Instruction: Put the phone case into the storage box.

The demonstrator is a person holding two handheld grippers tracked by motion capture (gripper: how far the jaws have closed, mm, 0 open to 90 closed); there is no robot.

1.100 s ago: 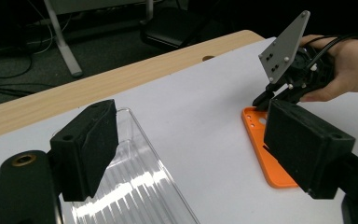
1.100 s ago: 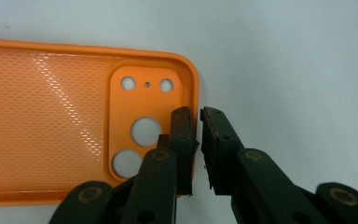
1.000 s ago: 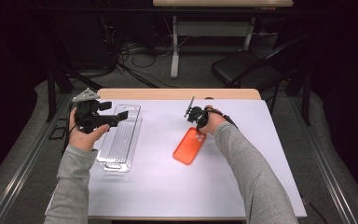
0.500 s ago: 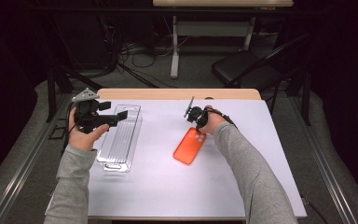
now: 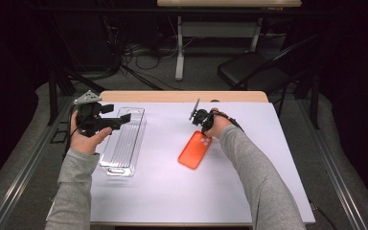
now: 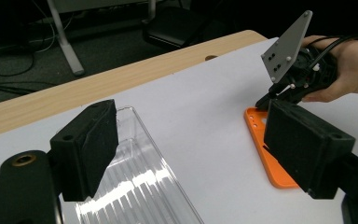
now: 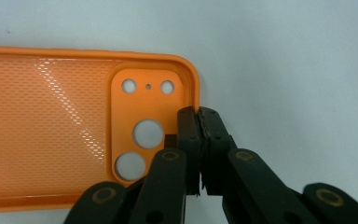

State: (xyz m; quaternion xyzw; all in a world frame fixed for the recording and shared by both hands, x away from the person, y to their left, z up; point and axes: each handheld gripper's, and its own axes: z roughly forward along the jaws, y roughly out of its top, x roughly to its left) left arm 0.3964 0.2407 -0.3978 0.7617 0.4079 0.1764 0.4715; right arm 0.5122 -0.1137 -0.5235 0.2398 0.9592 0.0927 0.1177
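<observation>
Orange phone case (image 7: 51, 126), unmarked, unbranded.

a white-topped desk (image 5: 172, 191) with a pale wooden strip along its far edge stands on a grey floor, beyond it a dark folding chair (image 5: 249, 72), a tangle of black cables (image 5: 129, 57) and the white leg of another table (image 5: 179, 48).

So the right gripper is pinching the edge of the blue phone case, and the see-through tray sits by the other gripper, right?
Almost. The phone case is orange, not blue; the right gripper view shows that up close. The rest holds: the right gripper is shut on the case's edge beside the camera holes, and the see-through tray sits by the left gripper.
</observation>
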